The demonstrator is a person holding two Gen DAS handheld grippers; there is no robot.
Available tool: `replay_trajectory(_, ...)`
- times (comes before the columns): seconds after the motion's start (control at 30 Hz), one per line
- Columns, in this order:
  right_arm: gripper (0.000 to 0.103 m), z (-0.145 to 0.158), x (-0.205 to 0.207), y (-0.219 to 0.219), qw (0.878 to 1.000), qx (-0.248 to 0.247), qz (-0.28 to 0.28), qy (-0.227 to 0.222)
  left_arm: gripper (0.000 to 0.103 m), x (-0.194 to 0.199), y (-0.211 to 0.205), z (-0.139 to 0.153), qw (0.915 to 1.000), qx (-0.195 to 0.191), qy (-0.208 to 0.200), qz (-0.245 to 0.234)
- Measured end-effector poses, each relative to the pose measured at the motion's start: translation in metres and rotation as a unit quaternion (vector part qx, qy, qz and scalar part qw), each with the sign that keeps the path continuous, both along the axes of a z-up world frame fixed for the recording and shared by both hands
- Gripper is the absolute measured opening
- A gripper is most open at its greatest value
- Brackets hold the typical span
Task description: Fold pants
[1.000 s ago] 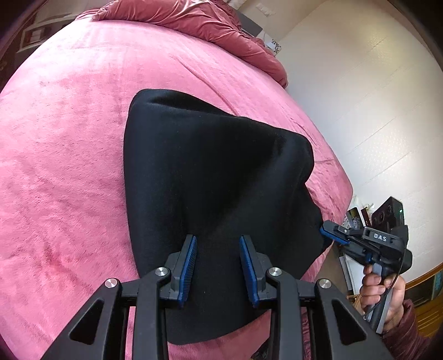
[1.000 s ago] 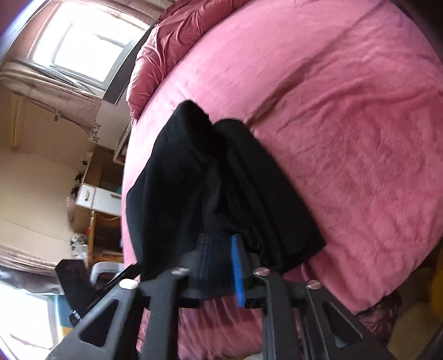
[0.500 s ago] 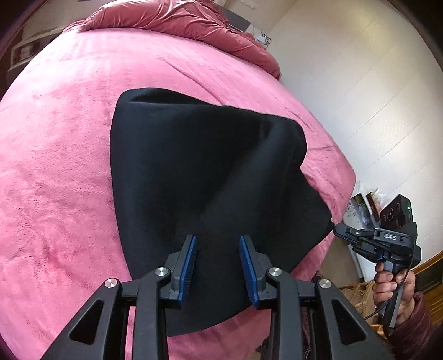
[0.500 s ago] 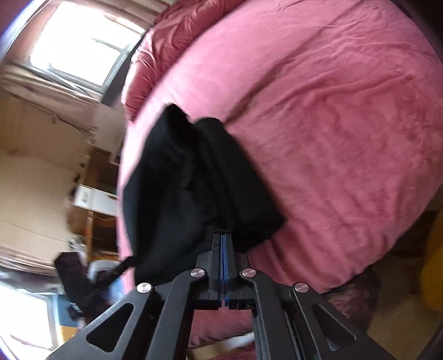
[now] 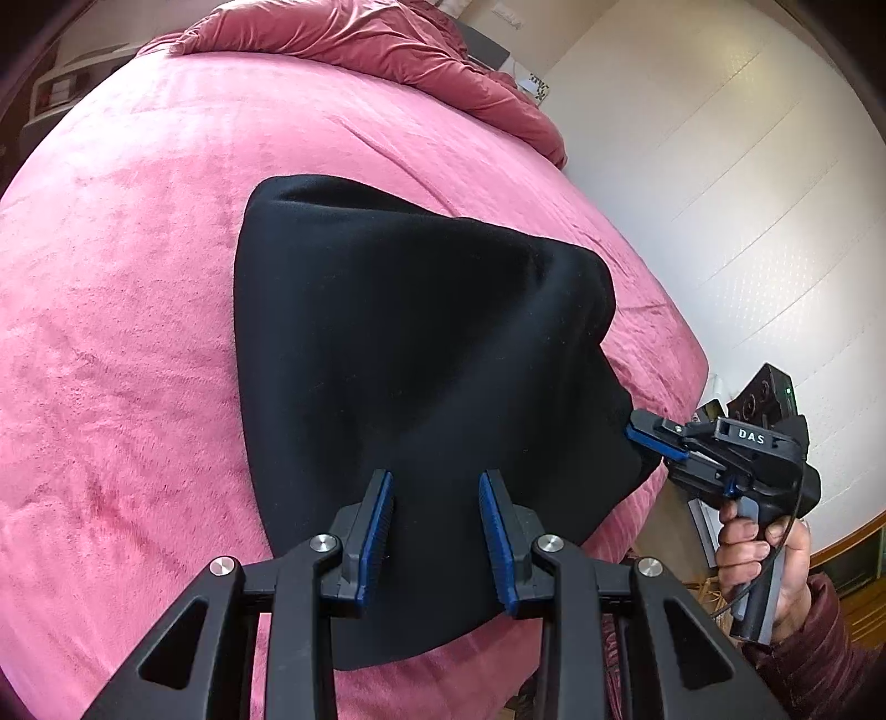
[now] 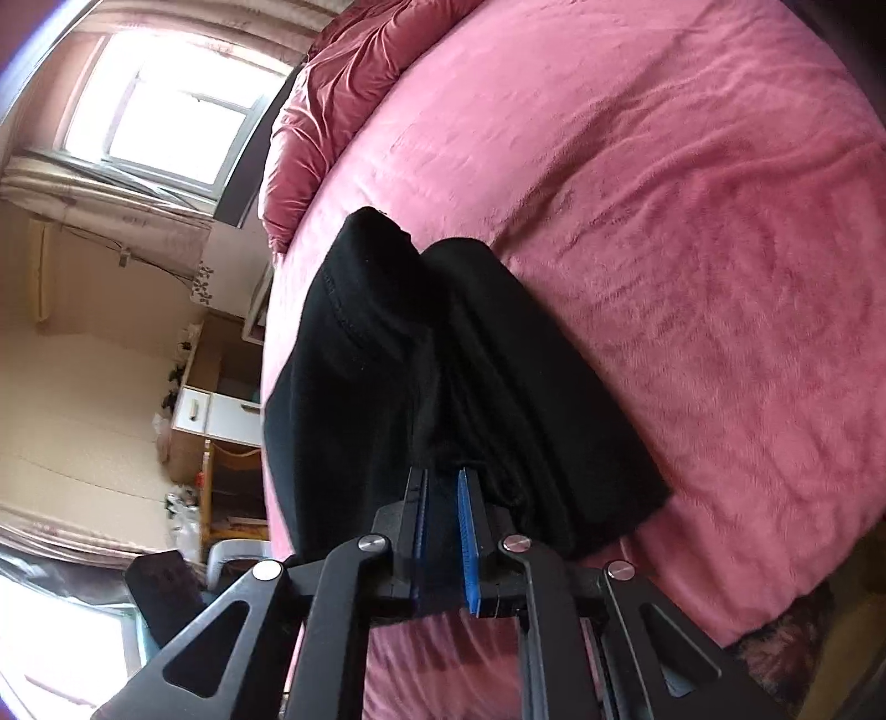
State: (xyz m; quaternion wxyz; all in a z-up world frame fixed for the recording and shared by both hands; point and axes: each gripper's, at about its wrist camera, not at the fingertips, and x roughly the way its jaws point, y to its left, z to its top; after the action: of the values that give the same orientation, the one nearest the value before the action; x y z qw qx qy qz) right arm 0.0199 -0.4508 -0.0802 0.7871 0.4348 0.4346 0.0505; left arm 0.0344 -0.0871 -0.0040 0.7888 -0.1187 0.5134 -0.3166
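Both grippers at black pants' [image 5: 421, 354] near edge

Black pants [image 5: 421, 354] spread on a pink bed cover [image 5: 127, 343], a gripper at each near corner

The left gripper [image 5: 437, 526] sits low in the frame, its blue-padded jaws apart with black cloth lying between them, the pads not pressing on it; at the right, the right gripper [image 5: 645, 437] pinches the edge of the pants, held by a hand [image 5: 764, 559] in a dark red sleeve [image 5: 819, 648]; the cloth rises in soft folds toward its far end; a rumpled red duvet [image 5: 387, 44] lies at the head of the bed; a white panelled wall [image 5: 747, 194] stands at right.
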Motion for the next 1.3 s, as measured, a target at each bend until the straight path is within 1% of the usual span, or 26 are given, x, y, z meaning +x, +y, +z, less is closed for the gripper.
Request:
replay_trajectory(0.03, 0.002, 0.002, 0.002, 0.001, 1.000, -0.010, 0.003, 0.000, 0.032, 0.000, 0.001, 0.001, 1.0000, 0.000, -0.002, 0.001)
replay_trajectory(0.07, 0.000, 0.005, 0.002, 0.003, 1.000, -0.018, 0.007, -0.001, 0.032, -0.001, 0.001, 0.002, 1.0000, -0.001, -0.004, 0.002)
replay_trajectory(0.17, 0.000, 0.018, -0.008, 0.003, 0.999, -0.028, 0.016, -0.013, 0.032, 0.000, 0.005, 0.003, 1.0000, -0.004, -0.004, 0.003)
replay_trajectory(0.2, 0.000, 0.021, -0.013, 0.002, 0.999, -0.023, 0.017, -0.017, 0.032, 0.000, 0.006, 0.003, 1.0000, -0.005, -0.002, 0.003)
replay_trajectory(0.27, 0.001, 0.023, -0.024, 0.001, 0.999, 0.010, 0.032, -0.024, 0.032, 0.002, 0.007, 0.002, 1.0000, -0.006, 0.000, 0.005)
replay_trajectory(0.3, 0.004, 0.022, -0.028, 0.002, 0.999, 0.014, 0.032, -0.020, 0.032, 0.002, 0.008, 0.001, 1.0000, -0.006, 0.001, 0.005)
replay_trajectory(0.33, 0.008, 0.020, -0.029, 0.002, 0.999, 0.014, 0.030, -0.018, 0.032, 0.003, 0.008, 0.001, 1.0000, -0.007, 0.002, 0.006)
replay_trajectory(0.4, 0.049, 0.013, -0.030, -0.002, 1.000, 0.020, 0.019, -0.012, 0.032, 0.003, 0.008, 0.002, 0.9999, -0.007, 0.003, 0.008)
replay_trajectory(0.43, 0.051, 0.006, -0.029, -0.005, 0.999, 0.033, 0.002, -0.008, 0.032, 0.002, 0.009, 0.002, 1.0000, -0.006, 0.002, 0.007)
replay_trajectory(0.47, 0.050, 0.004, -0.027, -0.006, 0.999, 0.040, -0.001, -0.010, 0.032, 0.001, 0.009, 0.003, 1.0000, -0.003, -0.001, 0.007)
replay_trajectory(0.57, 0.045, 0.002, -0.013, -0.007, 1.000, 0.014, -0.005, -0.008, 0.032, 0.001, 0.011, 0.005, 1.0000, -0.003, -0.003, 0.009)
replay_trajectory(0.6, 0.040, 0.001, -0.010, -0.008, 1.000, 0.014, -0.007, -0.007, 0.032, 0.002, 0.012, 0.004, 0.9999, -0.002, -0.001, 0.011)
replay_trajectory(0.63, 0.034, 0.000, -0.004, -0.009, 1.000, 0.008, -0.011, -0.005, 0.032, 0.002, 0.012, 0.003, 0.9999, -0.001, 0.000, 0.012)
replay_trajectory(0.67, 0.014, 0.000, -0.001, -0.009, 1.000, -0.007, -0.012, -0.002, 0.032, 0.002, 0.013, 0.003, 0.9999, 0.001, 0.000, 0.013)
replay_trajectory(0.7, 0.008, 0.000, 0.001, -0.009, 1.000, -0.016, -0.011, 0.001, 0.032, 0.002, 0.013, 0.004, 0.9999, 0.001, -0.002, 0.013)
replay_trajectory(0.77, 0.007, 0.005, -0.001, -0.008, 1.000, -0.023, -0.003, -0.001, 0.032, 0.001, 0.015, 0.008, 0.9999, 0.001, -0.009, 0.014)
replay_trajectory(0.83, 0.006, 0.022, -0.014, -0.006, 0.999, -0.047, 0.011, -0.016, 0.032, 0.000, 0.016, 0.013, 0.9997, -0.002, -0.021, 0.013)
replay_trajectory(0.87, 0.006, 0.028, -0.020, -0.005, 0.998, -0.058, 0.016, -0.020, 0.032, 0.001, 0.017, 0.013, 0.9997, -0.006, -0.021, 0.010)
replay_trajectory(0.9, 0.003, 0.029, -0.025, -0.005, 0.998, -0.065, 0.017, -0.017, 0.032, 0.002, 0.015, 0.012, 0.9998, -0.007, -0.017, 0.006)
replay_trajectory(0.97, 0.002, 0.021, -0.030, -0.007, 0.996, -0.084, 0.021, 0.003, 0.032, 0.006, 0.010, 0.004, 1.0000, 0.000, -0.003, 0.000)
replay_trajectory(1.0, 0.001, 0.014, -0.030, -0.008, 0.996, -0.089, 0.020, 0.015, 0.032, 0.007, 0.003, -0.001, 0.9998, 0.012, 0.006, -0.013)
replay_trajectory(1.03, 0.001, 0.005, -0.028, -0.009, 0.995, -0.092, 0.016, 0.028, 0.032, 0.006, 0.000, -0.003, 0.9995, 0.023, 0.007, -0.018)
replay_trajectory(1.1, 0.001, -0.002, -0.023, -0.010, 0.996, -0.087, 0.015, 0.030, 0.033, 0.003, -0.007, -0.002, 0.9985, 0.046, -0.011, -0.027)
replay_trajectory(1.17, 0.001, 0.002, -0.019, -0.006, 0.993, -0.113, 0.026, 0.029, 0.033, 0.004, -0.011, -0.003, 0.9979, 0.053, -0.012, -0.036)
replay_trajectory(1.27, 0.002, 0.012, -0.017, -0.002, 0.988, -0.140, 0.045, 0.038, 0.033, 0.006, -0.010, -0.002, 0.9985, 0.045, -0.007, -0.029)
replay_trajectory(1.3, 0.008, 0.018, -0.016, -0.001, 0.986, -0.155, 0.046, 0.036, 0.033, 0.006, -0.008, 0.000, 0.9988, 0.040, -0.012, -0.025)
